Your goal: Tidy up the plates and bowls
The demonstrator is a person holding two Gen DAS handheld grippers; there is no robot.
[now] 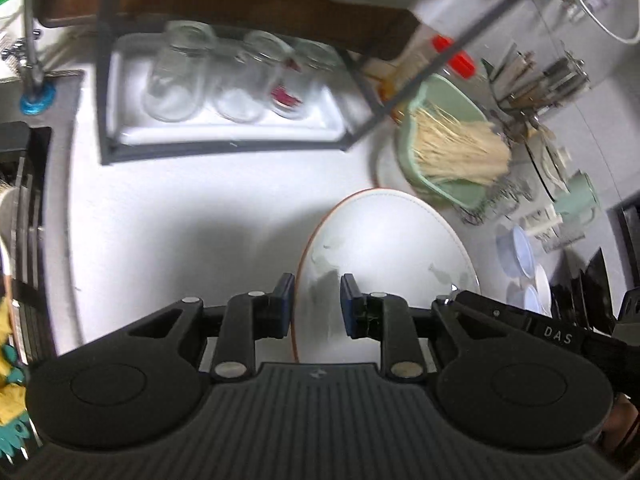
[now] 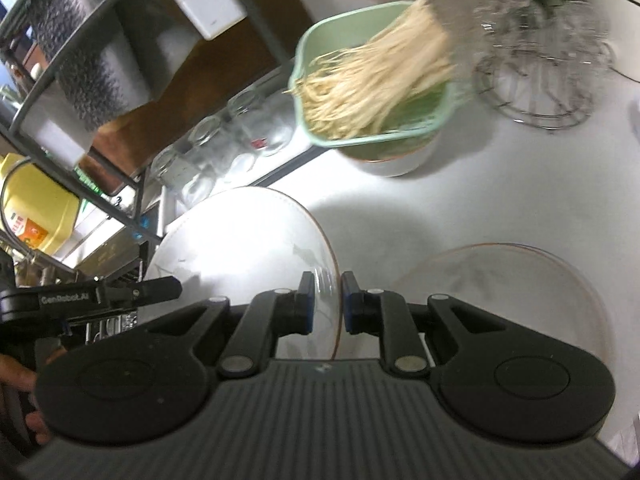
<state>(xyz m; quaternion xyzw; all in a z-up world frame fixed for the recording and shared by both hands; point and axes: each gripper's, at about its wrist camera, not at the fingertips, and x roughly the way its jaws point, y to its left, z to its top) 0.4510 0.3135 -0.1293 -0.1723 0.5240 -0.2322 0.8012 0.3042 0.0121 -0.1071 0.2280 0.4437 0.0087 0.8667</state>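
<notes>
1. Plate, white with a thin brown rim, lifted and tilted over the white bench, caught at opposite edges by both tongs.
2. Second plate, flat on bench, right of the lifted one.
3. Green strainer of pale noodles, sits in a white bowl beyond.
4. Left tongs: narrow, rim between the pads, contact hard to confirm.
5. Right tongs: pinched tight on plate edge.
</notes>
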